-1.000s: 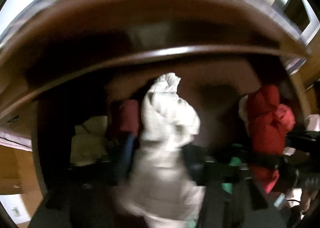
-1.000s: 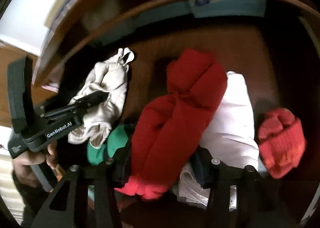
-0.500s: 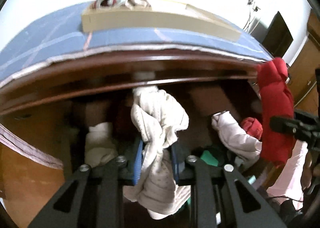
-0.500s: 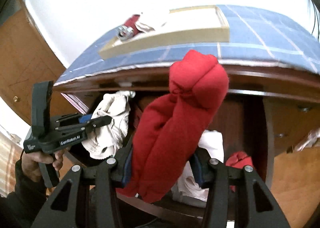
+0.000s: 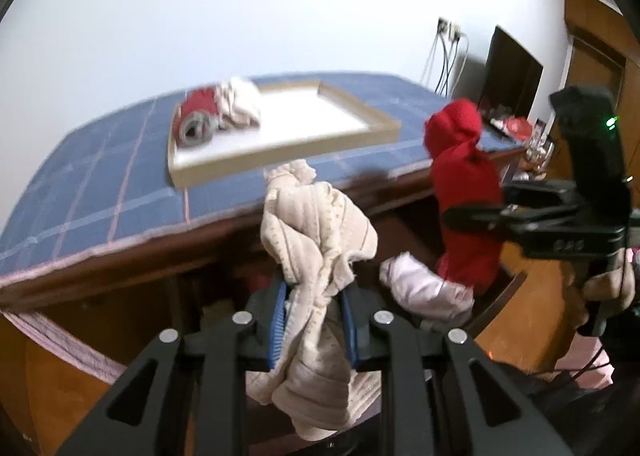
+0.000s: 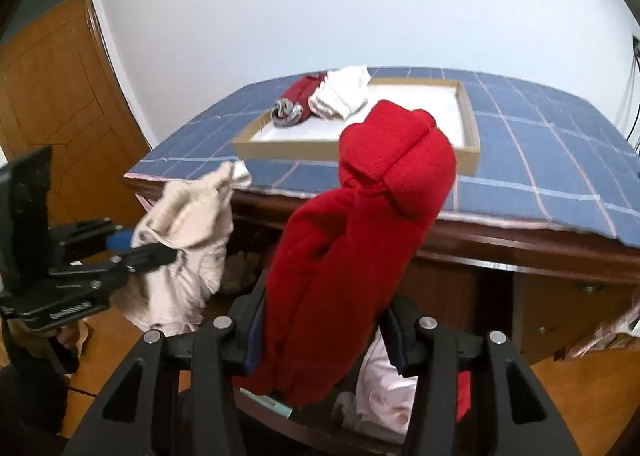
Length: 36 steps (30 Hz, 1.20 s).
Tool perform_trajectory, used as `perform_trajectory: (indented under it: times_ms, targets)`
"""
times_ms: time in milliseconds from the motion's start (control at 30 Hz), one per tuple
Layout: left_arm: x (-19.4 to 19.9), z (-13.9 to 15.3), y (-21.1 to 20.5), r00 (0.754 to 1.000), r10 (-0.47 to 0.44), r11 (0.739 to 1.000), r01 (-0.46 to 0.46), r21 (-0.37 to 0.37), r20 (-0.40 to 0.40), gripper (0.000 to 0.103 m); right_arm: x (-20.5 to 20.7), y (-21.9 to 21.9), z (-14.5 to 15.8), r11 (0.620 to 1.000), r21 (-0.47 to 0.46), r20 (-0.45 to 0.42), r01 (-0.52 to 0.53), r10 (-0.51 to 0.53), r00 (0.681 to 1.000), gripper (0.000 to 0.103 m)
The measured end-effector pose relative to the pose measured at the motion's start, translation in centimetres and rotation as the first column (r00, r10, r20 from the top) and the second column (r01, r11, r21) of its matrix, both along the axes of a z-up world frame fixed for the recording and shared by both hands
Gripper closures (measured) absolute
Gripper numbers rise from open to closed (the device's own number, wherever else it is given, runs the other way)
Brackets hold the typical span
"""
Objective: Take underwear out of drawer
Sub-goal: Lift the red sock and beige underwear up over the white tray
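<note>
My left gripper [image 5: 314,322] is shut on a cream underwear bundle [image 5: 320,240], held up in front of the table edge; it also shows in the right wrist view [image 6: 188,232]. My right gripper [image 6: 326,336] is shut on a red underwear roll [image 6: 360,236], held above the open drawer [image 6: 360,428]; the roll shows at the right of the left wrist view [image 5: 464,192]. A pale pink garment [image 5: 424,288] lies in the drawer below, also seen in the right wrist view [image 6: 384,396].
A shallow cardboard tray [image 6: 470,128] sits on the blue checked tablecloth [image 6: 560,144] and holds red, grey and white garments [image 6: 320,96] in its far corner. A wooden door [image 6: 52,96] stands at left. A dark monitor [image 5: 508,68] is at the right.
Both grippers have lifted their garments up out of the drawer to table-top height. The tray on the tablecloth has come into full view.
</note>
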<state>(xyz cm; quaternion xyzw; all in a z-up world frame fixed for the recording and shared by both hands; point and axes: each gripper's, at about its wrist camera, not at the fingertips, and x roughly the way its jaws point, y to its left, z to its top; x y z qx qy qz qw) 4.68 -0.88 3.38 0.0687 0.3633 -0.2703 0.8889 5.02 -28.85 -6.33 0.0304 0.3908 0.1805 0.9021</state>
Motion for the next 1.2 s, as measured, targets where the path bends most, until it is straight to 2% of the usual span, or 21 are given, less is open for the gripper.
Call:
perform_trajectory:
  times_ms: [233,533,933,1200]
  targets:
    - [1.8,3.2,-0.9,0.997,0.001,1.0,0.001,-0.018,0.08,0.081,2.0,-0.2,2.7,0.999,-0.032,0.056,0.001,0.0,0.998,0.052]
    - [7.8,5.3,-3.0,0.993,0.027,0.998,-0.021,-0.054,0.114,0.081,7.9,-1.1,5.5,0.995,-0.101,0.117,0.027,-0.015,0.993,0.052]
    - [14.3,5.6,-5.6,0.99,0.052,0.997,-0.043,-0.068,0.135,0.081,15.9,-0.8,5.3,0.982,-0.183,0.112,0.04,-0.02,0.994,0.052]
    - [19.2,4.3,-6.7,0.993,0.07,0.995,-0.063,-0.081,0.098,0.081,20.5,-0.6,4.0,0.975,-0.22,0.068,0.037,-0.022,0.997,0.052]
